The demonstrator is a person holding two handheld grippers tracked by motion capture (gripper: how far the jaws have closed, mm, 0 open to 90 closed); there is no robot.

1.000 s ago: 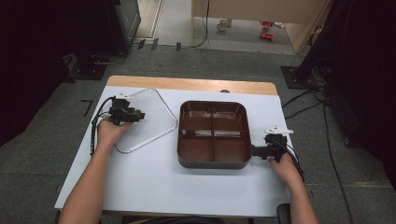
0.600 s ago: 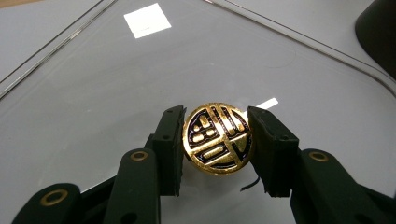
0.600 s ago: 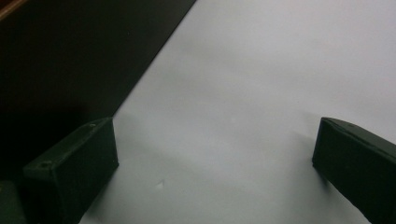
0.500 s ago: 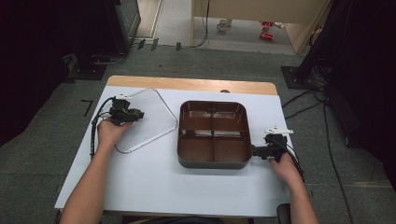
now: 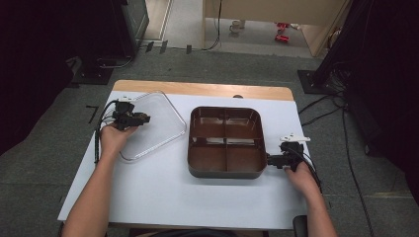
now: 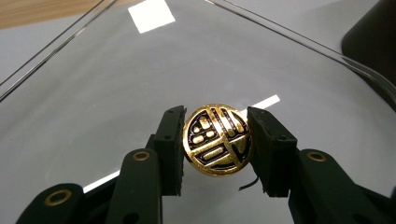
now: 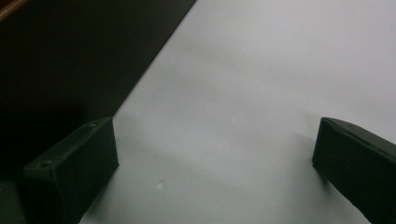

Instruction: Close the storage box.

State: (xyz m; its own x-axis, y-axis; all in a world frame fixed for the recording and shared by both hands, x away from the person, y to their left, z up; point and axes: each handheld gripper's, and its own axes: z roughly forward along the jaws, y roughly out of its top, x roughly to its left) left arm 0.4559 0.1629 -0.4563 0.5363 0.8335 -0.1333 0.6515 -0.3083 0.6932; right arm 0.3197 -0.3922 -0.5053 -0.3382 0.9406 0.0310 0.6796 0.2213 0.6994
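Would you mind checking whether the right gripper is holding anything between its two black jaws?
No, the right gripper stands wide open over the bare white table, with the dark brown tray off to one side.

The dark compartment tray [image 5: 226, 170] blocks the table's [image 5: 163, 197] middle and the clear lid [image 5: 158, 129] its far-left corner, while the near edge offers open passage.
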